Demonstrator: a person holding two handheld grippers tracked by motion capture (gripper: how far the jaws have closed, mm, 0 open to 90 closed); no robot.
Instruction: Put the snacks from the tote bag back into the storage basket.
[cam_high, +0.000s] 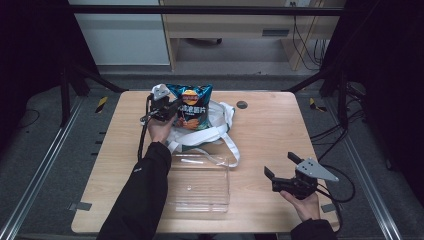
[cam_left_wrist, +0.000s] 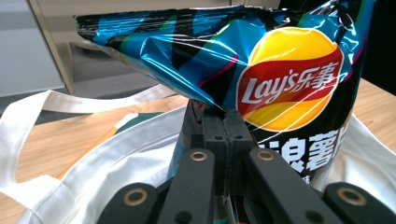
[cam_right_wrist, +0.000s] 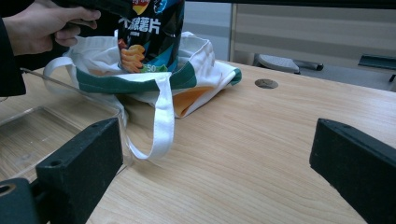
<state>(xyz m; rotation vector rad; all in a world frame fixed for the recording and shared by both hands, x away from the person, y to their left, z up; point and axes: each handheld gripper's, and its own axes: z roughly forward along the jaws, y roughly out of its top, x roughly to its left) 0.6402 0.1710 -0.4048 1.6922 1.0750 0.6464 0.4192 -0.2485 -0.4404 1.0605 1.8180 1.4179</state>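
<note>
Lighting: even, cool, from overhead; the worktop (cam_high: 260, 130) is well lit in the high view, while the surroundings to both sides of it fall to near black.
Shadows: soft and short, a faint one beneath the white strap (cam_right_wrist: 163, 116) of the bag on the worktop in the right gripper view.
Glare: streaked white highlights across the crisp packet (cam_left_wrist: 261, 70) foil in the left gripper view; faint glints on the clear tray (cam_high: 200, 185) near the worktop's front edge.
Focus: packet logo sharp; black jaws at the bottom of both gripper views soft. Background behind the worktop slightly blurred.
Distortion: mild at the edges.
</note>
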